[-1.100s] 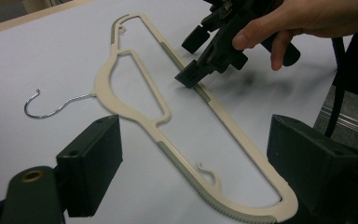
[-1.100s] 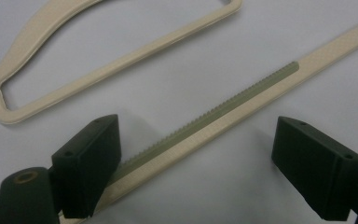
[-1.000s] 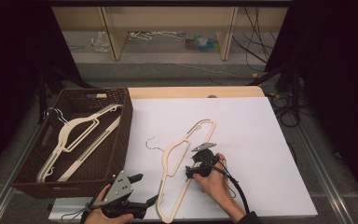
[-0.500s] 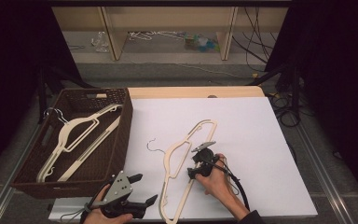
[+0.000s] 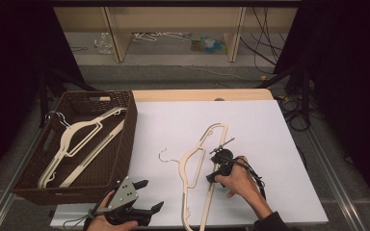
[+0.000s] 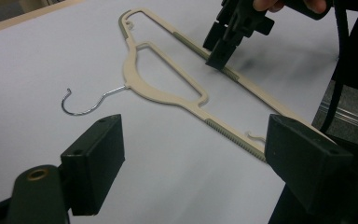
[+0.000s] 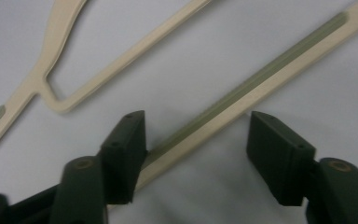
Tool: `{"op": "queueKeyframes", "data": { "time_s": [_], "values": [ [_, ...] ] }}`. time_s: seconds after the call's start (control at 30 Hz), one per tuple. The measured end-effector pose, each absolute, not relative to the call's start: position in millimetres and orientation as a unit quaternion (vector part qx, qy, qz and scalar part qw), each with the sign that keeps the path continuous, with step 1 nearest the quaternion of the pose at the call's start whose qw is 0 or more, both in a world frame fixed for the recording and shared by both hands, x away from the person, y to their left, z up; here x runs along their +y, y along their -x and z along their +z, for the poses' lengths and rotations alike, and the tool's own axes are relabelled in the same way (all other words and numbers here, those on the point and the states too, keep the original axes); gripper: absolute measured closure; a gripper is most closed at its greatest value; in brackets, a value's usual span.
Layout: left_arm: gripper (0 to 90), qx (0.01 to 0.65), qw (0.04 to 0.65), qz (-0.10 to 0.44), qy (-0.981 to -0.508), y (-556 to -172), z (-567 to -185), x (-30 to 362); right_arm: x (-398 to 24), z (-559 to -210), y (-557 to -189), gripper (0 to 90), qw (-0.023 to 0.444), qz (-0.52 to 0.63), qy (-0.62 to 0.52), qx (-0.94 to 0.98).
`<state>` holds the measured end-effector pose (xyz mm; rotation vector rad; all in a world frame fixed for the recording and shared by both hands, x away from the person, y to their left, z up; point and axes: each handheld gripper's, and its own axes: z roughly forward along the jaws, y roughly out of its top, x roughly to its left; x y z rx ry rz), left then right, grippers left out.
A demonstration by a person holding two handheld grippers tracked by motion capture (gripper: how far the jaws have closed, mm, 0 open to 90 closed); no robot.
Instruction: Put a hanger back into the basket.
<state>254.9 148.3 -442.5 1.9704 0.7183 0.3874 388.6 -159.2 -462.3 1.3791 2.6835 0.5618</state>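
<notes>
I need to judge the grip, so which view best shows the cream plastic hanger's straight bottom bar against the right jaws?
The right gripper view: the cream plastic hanger's bottom bar runs between the open jaws, untouched by the right pad. The left gripper view shows the right gripper above the bar; the high view shows the whole hanger, too small to judge.

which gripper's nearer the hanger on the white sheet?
Right. The right gripper sits over the hanger, jaws straddling its long bar, just been closing, not yet pressing. The left gripper hovers open near the table's front edge, apart from the hanger.
</notes>
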Motion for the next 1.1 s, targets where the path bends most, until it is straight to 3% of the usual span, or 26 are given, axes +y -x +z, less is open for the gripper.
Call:
{"op": "queueKeyframes", "data": {
  "time_s": [0.23, 0.43, 0.83, 0.97, 1.1],
  "values": [
    [20.5, 0.29, 0.482, 0.159, -0.811, -255, -442, 148, -153, -463, -387, 35.0, 0.039, 0.163, -0.445, 0.88],
    [20.6, 0.291, 0.482, 0.159, -0.811, -255, -442, 148, -152, -463, -386, 42.1, 0.06, 0.143, -0.416, 0.896],
    [21.0, 0.292, 0.484, 0.158, -0.81, -255, -442, 149, -162, -462, -391, 48.6, 0.041, 0.167, -0.42, 0.891],
    [21.2, 0.292, 0.484, 0.157, -0.81, -256, -442, 149, -159, -460, -390, 38.5, 0.024, 0.141, -0.424, 0.894],
    [21.3, 0.293, 0.484, 0.156, -0.81, -255, -442, 149, -158, -460, -388, 36.9, 0.018, 0.136, -0.426, 0.894]
  ]
}}
